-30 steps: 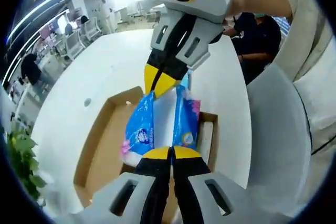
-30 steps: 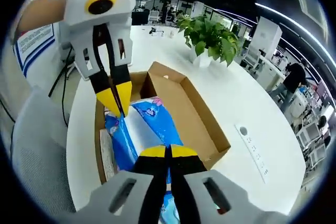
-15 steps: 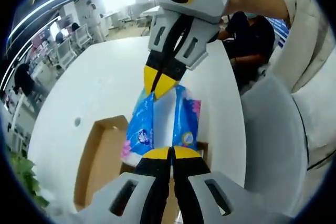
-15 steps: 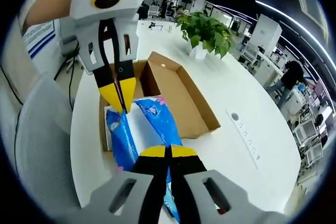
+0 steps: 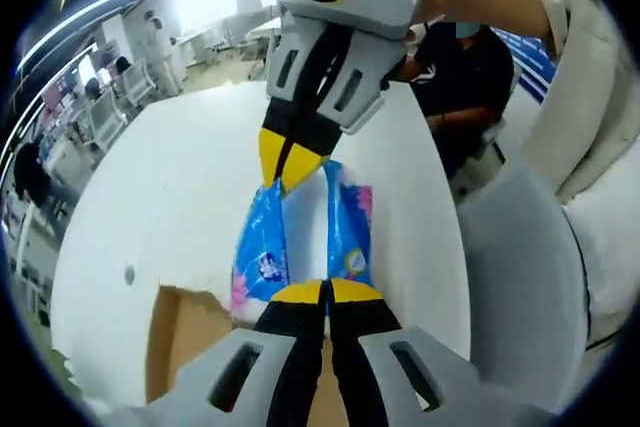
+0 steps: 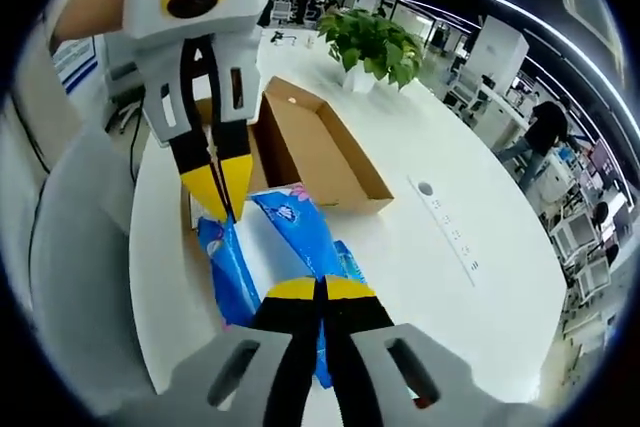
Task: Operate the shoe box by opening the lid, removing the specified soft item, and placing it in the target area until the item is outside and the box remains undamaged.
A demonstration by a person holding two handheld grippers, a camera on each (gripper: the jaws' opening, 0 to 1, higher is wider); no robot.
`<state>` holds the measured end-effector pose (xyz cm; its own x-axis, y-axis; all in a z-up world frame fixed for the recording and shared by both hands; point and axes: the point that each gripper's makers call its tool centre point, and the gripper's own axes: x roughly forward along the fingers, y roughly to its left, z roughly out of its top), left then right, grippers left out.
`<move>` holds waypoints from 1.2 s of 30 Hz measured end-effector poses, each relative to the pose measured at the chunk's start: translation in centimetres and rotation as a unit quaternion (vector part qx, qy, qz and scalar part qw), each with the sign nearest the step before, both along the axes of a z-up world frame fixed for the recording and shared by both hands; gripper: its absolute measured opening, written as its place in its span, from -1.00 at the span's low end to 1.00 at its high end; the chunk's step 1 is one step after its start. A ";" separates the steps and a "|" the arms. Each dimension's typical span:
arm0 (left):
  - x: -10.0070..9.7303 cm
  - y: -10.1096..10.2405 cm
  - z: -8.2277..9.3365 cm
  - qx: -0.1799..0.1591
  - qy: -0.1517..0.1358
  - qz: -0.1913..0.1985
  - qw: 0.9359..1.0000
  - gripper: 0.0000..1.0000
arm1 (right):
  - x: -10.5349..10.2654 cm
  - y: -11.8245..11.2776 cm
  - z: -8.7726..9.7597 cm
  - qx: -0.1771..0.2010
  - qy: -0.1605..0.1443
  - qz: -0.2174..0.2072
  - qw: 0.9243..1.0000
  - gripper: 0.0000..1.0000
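Together the two grippers hold one soft blue-and-white pack [image 5: 300, 237] stretched between them, up off the white table [image 5: 180, 177]. In the left gripper view, the left gripper [image 5: 325, 294] has its yellow-tipped jaws pressed together on the near end of the pack, with no gap showing between the tips. The right gripper [image 5: 283, 172] comes into that view from above, its yellow tips pinched on the far end of the same pack.

In the right gripper view the grip reads the same from the other side: the right gripper [image 6: 320, 289] is clamped on the pack [image 6: 290, 242] at the bottom, and the left gripper [image 6: 222, 192] bites the opposite end at the upper left. The pack sags in folds between the two pinches, showing blue film with pink markings and a white middle.

Beyond the pack in the right gripper view lies the open cardboard shoe box [image 6: 310, 147] on the table, its brown inside showing; most of the pack hangs outside the box's outline, nearer the camera. In the left gripper view a corner of the box [image 5: 185, 337] shows at the lower left, below the pack.

Farther out, a potted green plant [image 6: 372, 42] stands on the table past the box, and a white power strip [image 6: 450, 232] lies to the right of it. A grey chair back [image 5: 515, 277] is beside the table, and a person in dark clothes [image 5: 465, 67] is behind.
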<state>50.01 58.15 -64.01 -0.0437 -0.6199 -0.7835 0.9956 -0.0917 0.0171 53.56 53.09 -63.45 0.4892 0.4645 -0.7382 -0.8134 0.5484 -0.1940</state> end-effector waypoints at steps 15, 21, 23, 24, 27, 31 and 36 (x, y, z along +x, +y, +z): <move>-0.1 -6.5 -0.3 -0.012 0.000 -0.028 1.000 -1.00 | -0.3 -6.6 -0.7 -0.009 0.018 -0.002 1.000 -1.00; 0.1 -8.7 -0.6 -0.011 0.003 -0.034 0.999 -1.00 | -0.3 -8.8 -0.9 -0.014 0.022 0.009 1.000 -1.00; 0.0 -9.4 -0.8 -0.012 0.005 -0.036 0.999 -1.00 | -0.3 -9.5 -1.0 -0.016 0.021 0.013 1.000 -1.00; 0.1 -9.7 -0.9 -0.013 0.005 -0.036 0.999 -1.00 | -0.3 -9.8 -1.1 -0.019 0.020 0.015 1.000 -1.00; 0.3 -10.8 -1.3 -0.015 0.007 -0.035 0.999 -1.00 | -0.3 -11.0 -1.7 -0.028 0.023 0.020 0.999 -1.00; 0.4 -12.3 -1.9 -0.020 0.019 -0.031 0.999 -1.00 | -0.3 -12.3 -2.4 -0.036 0.026 0.023 0.999 -1.00; 0.3 -13.8 -2.9 -0.020 0.026 -0.035 0.999 -1.00 | 0.0 -13.8 -3.2 -0.050 0.029 0.029 0.998 -1.00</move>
